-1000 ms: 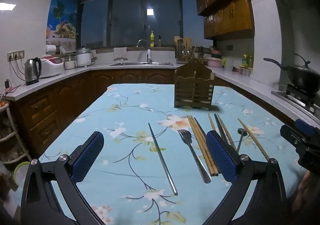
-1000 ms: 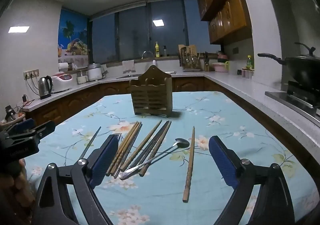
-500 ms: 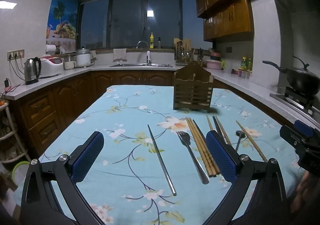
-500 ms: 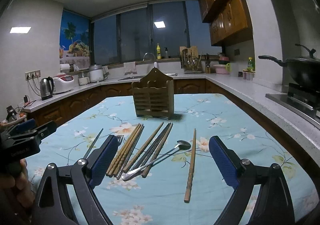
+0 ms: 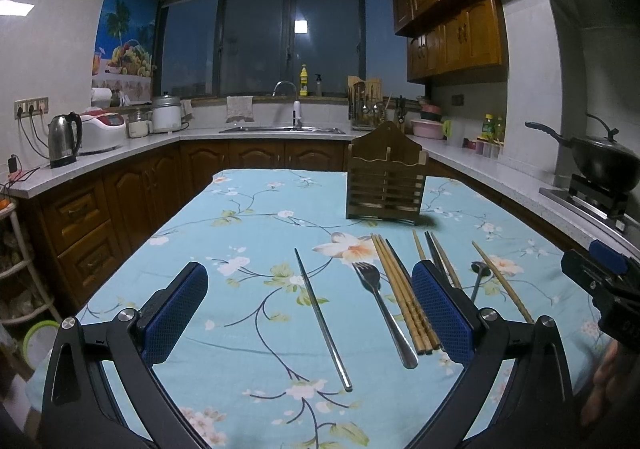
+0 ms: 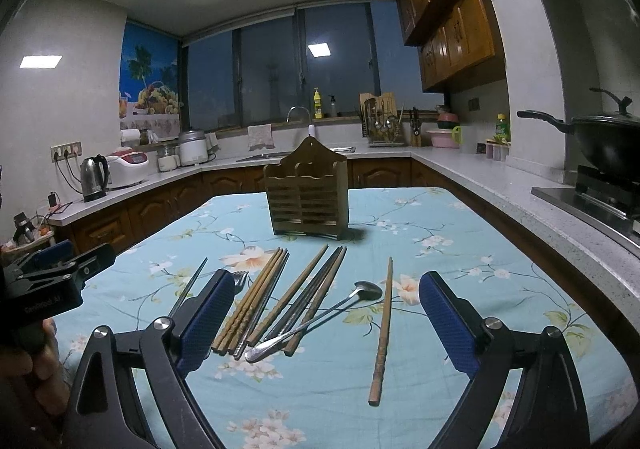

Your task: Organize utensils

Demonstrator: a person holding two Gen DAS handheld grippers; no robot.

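Observation:
A wooden utensil holder point(image 5: 386, 185) point(image 6: 308, 198) stands empty on the floral tablecloth. In front of it lie a single metal chopstick point(image 5: 322, 319), a fork point(image 5: 382, 309), several wooden chopsticks point(image 5: 402, 297) point(image 6: 256, 299), a metal spoon point(image 6: 316, 323) and one lone wooden chopstick point(image 6: 382, 329). My left gripper point(image 5: 310, 313) is open and empty above the metal chopstick and fork. My right gripper point(image 6: 328, 323) is open and empty above the chopsticks and spoon.
The table point(image 5: 240, 233) is ringed by kitchen counters point(image 5: 120, 157). A kettle point(image 5: 64, 139) and rice cooker point(image 5: 100, 129) stand at left, a sink point(image 5: 284, 129) at the back, a wok point(image 5: 600, 157) on the stove at right.
Both grippers have tilted down slightly, so the table sits a little higher in each view. Nothing on the table has moved.

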